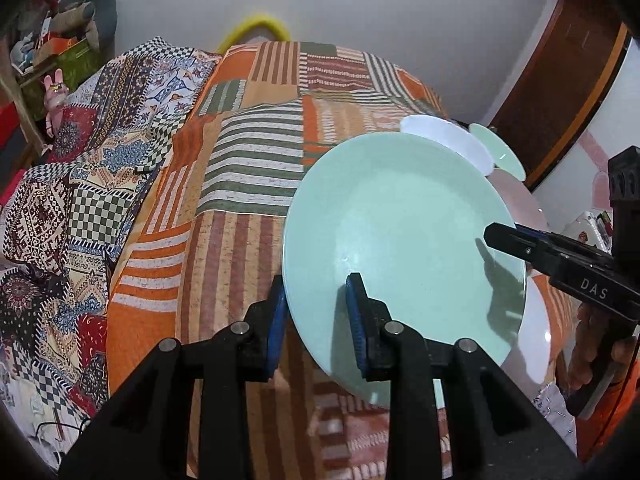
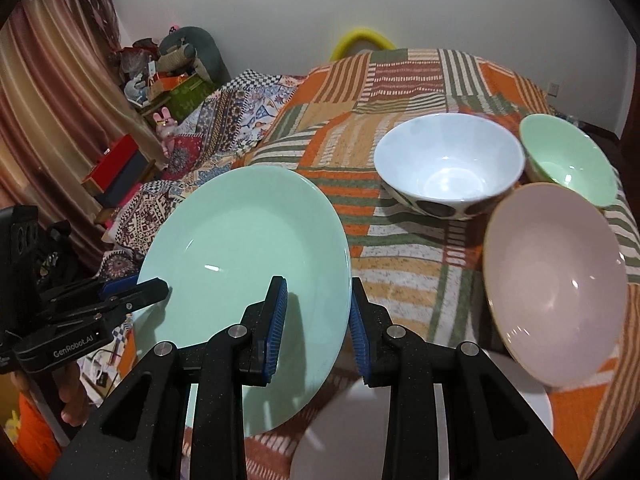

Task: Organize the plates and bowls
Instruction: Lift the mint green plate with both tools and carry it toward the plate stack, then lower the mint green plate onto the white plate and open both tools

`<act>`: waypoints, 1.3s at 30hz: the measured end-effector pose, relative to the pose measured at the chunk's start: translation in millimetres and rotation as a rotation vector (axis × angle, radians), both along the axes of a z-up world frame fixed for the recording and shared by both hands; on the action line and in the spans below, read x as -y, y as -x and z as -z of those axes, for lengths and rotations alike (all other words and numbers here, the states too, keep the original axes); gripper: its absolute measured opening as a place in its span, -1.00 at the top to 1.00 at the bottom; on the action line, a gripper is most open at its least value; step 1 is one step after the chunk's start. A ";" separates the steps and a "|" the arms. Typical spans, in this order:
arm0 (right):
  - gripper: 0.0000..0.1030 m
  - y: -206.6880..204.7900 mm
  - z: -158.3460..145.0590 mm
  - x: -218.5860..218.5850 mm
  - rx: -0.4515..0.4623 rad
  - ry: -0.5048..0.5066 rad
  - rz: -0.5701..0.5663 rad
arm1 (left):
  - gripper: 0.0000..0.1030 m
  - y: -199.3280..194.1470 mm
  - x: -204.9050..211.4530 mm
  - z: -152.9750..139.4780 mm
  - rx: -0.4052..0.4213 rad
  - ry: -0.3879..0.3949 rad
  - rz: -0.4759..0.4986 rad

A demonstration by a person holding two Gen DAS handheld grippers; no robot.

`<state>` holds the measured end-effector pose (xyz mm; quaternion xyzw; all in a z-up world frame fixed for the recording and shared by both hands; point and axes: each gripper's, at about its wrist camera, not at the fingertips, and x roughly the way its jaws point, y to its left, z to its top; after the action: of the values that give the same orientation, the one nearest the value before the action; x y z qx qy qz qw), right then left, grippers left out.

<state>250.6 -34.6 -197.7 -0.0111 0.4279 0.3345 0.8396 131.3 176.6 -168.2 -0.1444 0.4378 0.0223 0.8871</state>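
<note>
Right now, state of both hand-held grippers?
Left hand-held gripper: shut on the rim of the green plate.
Right hand-held gripper: shut on the opposite rim of the same plate.

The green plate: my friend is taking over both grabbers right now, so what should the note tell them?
Left hand-held gripper: shut on the green plate's left rim.
Right hand-held gripper: shut on the same plate's right rim. The plate is tilted and lifted clear of the striped blanket.
On the blanket: a white bowl, a small green bowl and a pink bowl. A white plate lies below the right gripper.
Done: the green plate is picked up.
Left: set it down, perhaps on the white plate, then group the bowls.
</note>
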 end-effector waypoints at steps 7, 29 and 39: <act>0.46 18.4 -10.0 23.1 0.012 -0.029 0.024 | 0.46 17.3 26.2 -16.8 0.018 -0.009 0.025; 0.46 56.6 -6.9 98.9 0.006 -0.060 0.140 | 0.46 38.3 111.9 -24.5 -0.006 -0.050 0.150; 0.46 65.3 19.2 126.5 -0.050 -0.044 0.187 | 0.46 28.4 138.5 4.0 -0.088 -0.052 0.199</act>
<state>185.4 -161.1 -216.9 0.0555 0.4403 0.2643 0.8563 102.8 38.1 -172.1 -0.0761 0.4877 -0.0482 0.8684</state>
